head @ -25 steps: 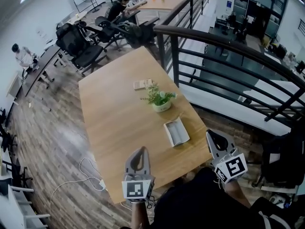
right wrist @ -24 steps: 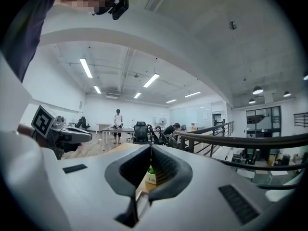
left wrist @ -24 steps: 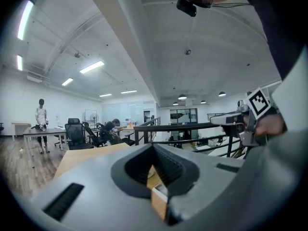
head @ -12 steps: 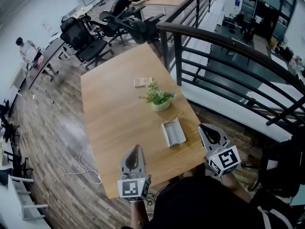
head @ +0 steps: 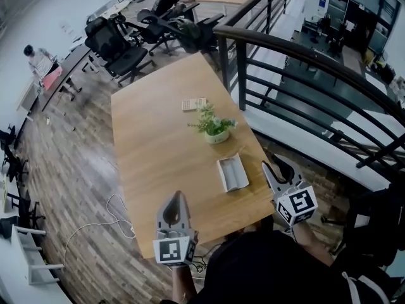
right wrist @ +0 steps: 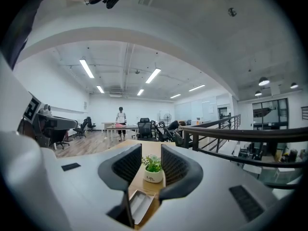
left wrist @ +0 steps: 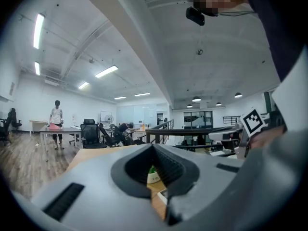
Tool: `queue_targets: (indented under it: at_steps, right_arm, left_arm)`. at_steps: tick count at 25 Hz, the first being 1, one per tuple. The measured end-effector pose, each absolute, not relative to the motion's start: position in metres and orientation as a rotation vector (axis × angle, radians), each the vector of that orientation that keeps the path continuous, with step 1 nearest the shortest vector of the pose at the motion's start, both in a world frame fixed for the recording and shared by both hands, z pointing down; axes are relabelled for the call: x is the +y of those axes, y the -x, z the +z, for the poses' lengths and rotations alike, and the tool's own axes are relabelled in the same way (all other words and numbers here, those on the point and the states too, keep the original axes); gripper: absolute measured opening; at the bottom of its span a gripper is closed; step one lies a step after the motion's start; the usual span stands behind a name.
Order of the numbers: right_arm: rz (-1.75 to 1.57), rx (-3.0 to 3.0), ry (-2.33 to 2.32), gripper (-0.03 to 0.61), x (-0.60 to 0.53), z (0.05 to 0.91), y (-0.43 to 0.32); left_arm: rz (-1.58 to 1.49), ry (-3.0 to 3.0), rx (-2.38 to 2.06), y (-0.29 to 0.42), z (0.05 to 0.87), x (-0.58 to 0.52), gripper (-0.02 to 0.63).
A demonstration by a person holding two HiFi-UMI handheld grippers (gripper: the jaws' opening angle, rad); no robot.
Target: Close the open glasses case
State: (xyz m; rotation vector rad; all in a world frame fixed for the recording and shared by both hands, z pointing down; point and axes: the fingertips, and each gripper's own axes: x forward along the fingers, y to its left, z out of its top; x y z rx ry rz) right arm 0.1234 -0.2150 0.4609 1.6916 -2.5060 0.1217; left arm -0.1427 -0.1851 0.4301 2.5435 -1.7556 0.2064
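The open glasses case (head: 232, 173) lies by the worktop's (head: 158, 151) right edge, with a potted plant (head: 214, 126) toward the far edge. My right tool (head: 277, 167), jaws just opening and empty, hovers off that edge, and my left tool (head: 175, 199) over the near edge.

table (head: 158, 144) runs from the near edge away toward the far chairs; glasses case (head: 232, 173) lies on it by the right edge, toward the near end; potted plant (head: 214, 129) stands on the table just behind the case, not touching it; small flat box (head: 194, 104) lies on the table behind the plant, slightly left; railing (head: 304, 56) runs along the table's right side; office chairs (head: 120, 49) crowd beyond the table's far end and far left corner; cable (head: 107, 223) lies on the floor (head: 69, 170) left of the table's near end; person (head: 39, 59) stands far off to the left, well apart from the table
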Motion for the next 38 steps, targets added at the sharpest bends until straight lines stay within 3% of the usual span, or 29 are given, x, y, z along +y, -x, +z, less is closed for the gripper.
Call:
queue_targets:
  at_steps: [5,15,20,24,25,29,38]
  right_arm:
    - [0.321,-2.473,-1.674,0.132,-0.242,0.515,-0.115]
    - [0.999,-2.168,-1.551,0.132,-0.298,0.734,-0.097]
    - [1.074,-2.024,-1.514,0.129,-0.288,0.79,-0.089]
    - [1.03,-2.021,-1.511,0.065,-0.289,0.793,-0.083]
    - [1.011,-2.019,-1.51,0.035,-0.291,0.792,-0.081]
    - [0.781,-1.979,-1.433,0.029,-0.296,0.786,-0.074]
    - [-0.449,-1.565,-0.92,0.039,-0.291,0.772,-0.044]
  left_arm:
    - [0.199,-2.524,-1.755,0.151,0.428,-0.173,0.002]
    - [0.297,-2.382,-1.937,0.217,0.438,-0.135,0.002]
    - [0.34,-2.333,-1.998,0.239,0.432,-0.119,0.002]
    - [0.303,-2.261,-2.039,0.25,0.429,-0.115,0.002]
    - [0.291,-2.261,-2.043,0.251,0.428,-0.116,0.002]
    - [0.321,-2.301,-2.034,0.255,0.437,-0.113,0.002]
    - [0.265,-2.26,-2.035,0.256,0.43,-0.12,0.002]
